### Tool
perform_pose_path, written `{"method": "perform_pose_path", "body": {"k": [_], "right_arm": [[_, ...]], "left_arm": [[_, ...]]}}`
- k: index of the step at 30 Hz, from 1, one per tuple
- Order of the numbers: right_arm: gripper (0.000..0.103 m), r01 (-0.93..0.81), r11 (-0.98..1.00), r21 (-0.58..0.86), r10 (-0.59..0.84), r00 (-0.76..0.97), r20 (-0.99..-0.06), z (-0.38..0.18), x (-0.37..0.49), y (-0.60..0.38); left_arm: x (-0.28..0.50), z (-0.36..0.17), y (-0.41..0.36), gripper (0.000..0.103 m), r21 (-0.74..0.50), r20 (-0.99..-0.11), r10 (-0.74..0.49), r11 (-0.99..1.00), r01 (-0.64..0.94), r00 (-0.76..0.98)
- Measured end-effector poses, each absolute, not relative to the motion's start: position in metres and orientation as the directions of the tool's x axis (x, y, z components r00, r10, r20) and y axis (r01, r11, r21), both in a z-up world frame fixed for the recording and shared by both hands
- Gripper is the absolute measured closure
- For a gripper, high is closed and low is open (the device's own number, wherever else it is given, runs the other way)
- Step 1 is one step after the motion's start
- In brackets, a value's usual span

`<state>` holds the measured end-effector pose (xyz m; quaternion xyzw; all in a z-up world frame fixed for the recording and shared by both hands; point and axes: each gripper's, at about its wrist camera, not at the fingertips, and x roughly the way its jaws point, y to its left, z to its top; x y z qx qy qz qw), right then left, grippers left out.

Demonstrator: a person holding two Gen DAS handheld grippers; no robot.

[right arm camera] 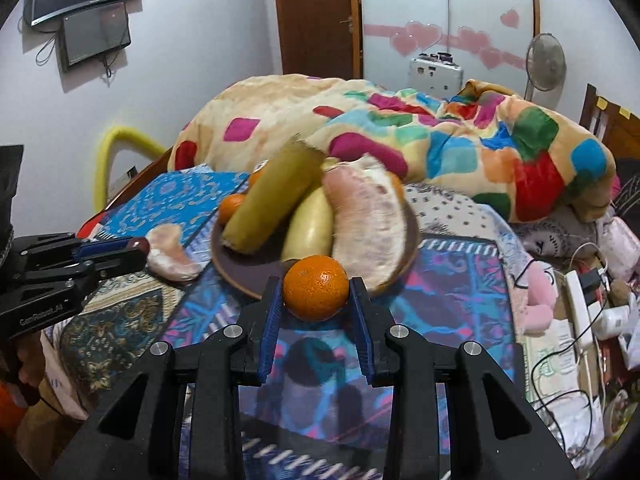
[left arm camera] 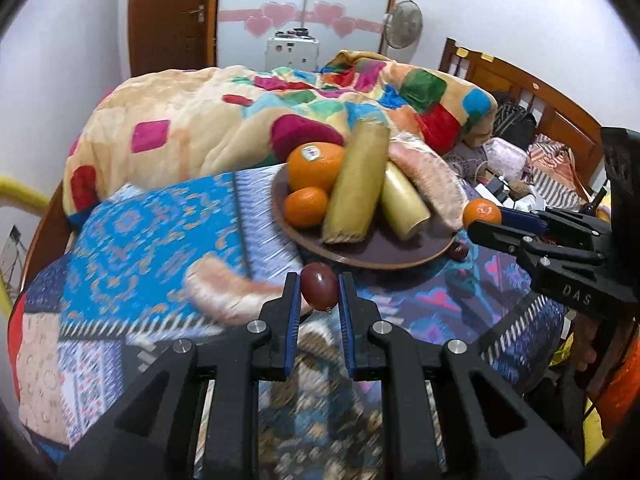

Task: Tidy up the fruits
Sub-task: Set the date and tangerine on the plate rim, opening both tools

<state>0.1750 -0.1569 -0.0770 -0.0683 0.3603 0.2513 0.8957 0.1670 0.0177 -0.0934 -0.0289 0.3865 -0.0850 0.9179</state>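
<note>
A brown plate (left arm camera: 400, 258) on the bed holds a large orange (left arm camera: 316, 166), a small mandarin (left arm camera: 306, 206), two yellow-green cut stalks (left arm camera: 358, 184) and a pomelo segment (right arm camera: 366, 224). My left gripper (left arm camera: 319, 280) is shut on a small dark red fruit (left arm camera: 319, 294), held just in front of the plate. My right gripper (right arm camera: 316, 282) is shut on a mandarin (right arm camera: 316, 288) at the plate's near rim. Each gripper shows in the other's view: the right gripper (left arm camera: 478, 220) with its mandarin (left arm camera: 482, 212), the left gripper (right arm camera: 136, 248) with its red fruit (right arm camera: 141, 244). A second pomelo segment (left arm camera: 224, 292) lies on the bedcover, and another dark fruit (left arm camera: 458, 251) lies by the plate.
A crumpled, bright patchwork blanket (left arm camera: 240, 120) is heaped behind the plate. A wooden headboard (left arm camera: 532, 96) stands at the right. A power strip, cables and soft items (right arm camera: 580, 304) clutter the bed's right side. A fan (right arm camera: 546, 62) and a wooden door (right arm camera: 316, 16) stand at the back.
</note>
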Motion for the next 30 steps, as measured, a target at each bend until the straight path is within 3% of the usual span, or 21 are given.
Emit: {"method": "perform_pose_path", "body": {"k": [16, 30], "right_arm": [[0.073, -0.570, 0.819, 0.071, 0.460, 0.576, -0.676, -0.089, 0.186, -0.152], [0.073, -0.595, 0.801, 0.066, 0.470, 0.556, -0.686, -0.094, 0.187, -0.135]], "left_arm": [[0.215, -0.112, -0.022, 0.084, -0.116, -0.733, -0.233, 0.969, 0.219, 0.640], [0.192, -0.099, 0.032, 0.061, -0.102, -0.709, -0.159, 0.987, 0.123, 0.687]]}}
